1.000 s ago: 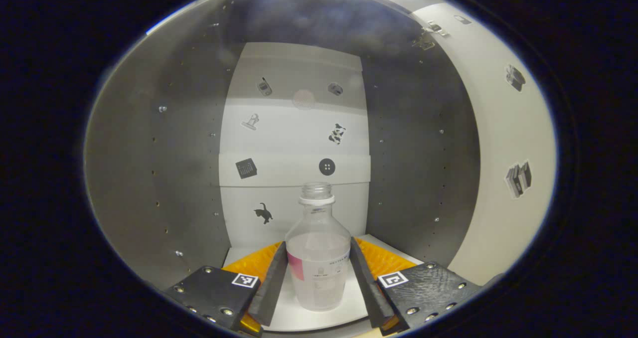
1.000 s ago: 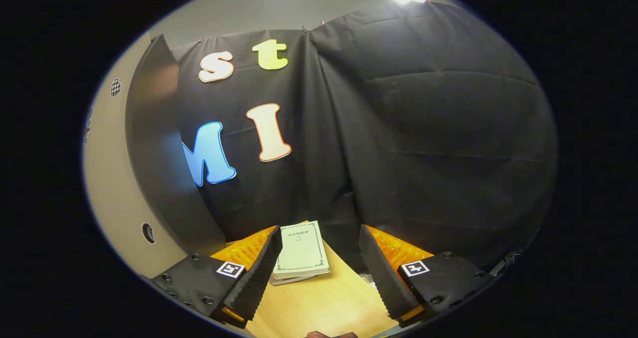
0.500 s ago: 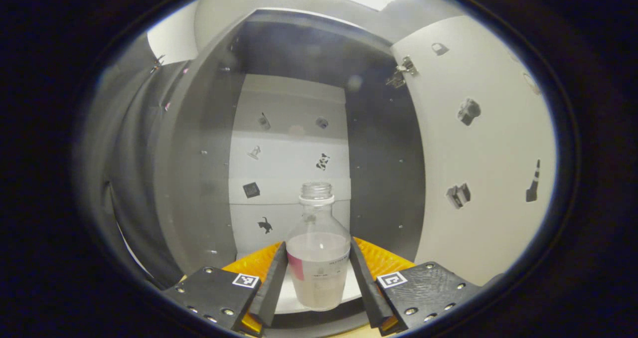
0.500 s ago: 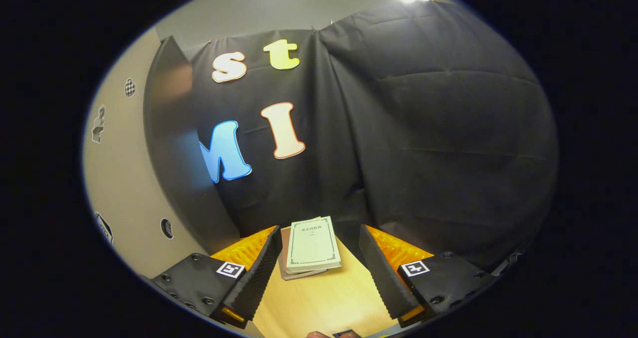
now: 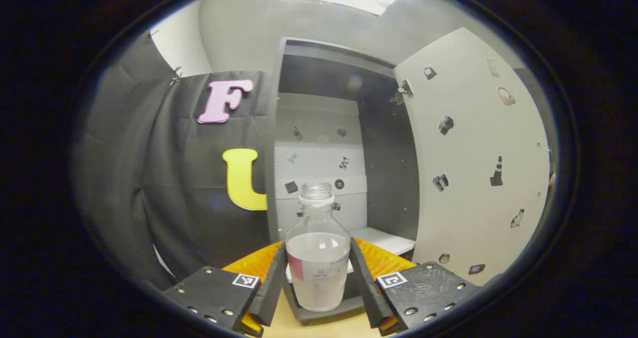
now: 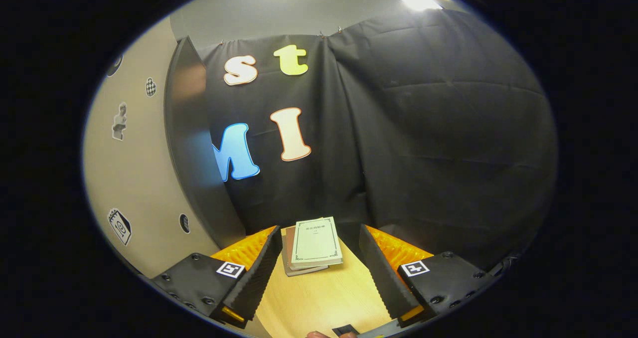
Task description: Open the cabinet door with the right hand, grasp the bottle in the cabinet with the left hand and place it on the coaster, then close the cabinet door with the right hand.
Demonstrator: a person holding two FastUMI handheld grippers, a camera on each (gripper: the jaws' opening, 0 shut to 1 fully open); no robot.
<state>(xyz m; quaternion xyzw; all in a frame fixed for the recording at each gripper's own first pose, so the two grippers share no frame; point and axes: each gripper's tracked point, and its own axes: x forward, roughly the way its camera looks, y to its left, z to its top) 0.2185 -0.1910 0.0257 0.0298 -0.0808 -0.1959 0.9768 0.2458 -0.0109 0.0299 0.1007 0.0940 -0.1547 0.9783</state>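
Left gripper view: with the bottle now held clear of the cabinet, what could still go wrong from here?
1. The clear plastic bottle has no cap and holds liquid; tilting it could spill.
2. The left gripper grips only the lower body, so the bottle may slip or pivot.
3. The white cabinet door stands open close beside the path; a swing could clip it.

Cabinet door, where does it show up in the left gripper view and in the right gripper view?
Left gripper view: the cabinet door stands open on the right, beyond the bottle, its stickered face toward the camera.
Right gripper view: the door runs down the left side, its dark edge beside the cloth.
Shared landmark: the black cloth wall.
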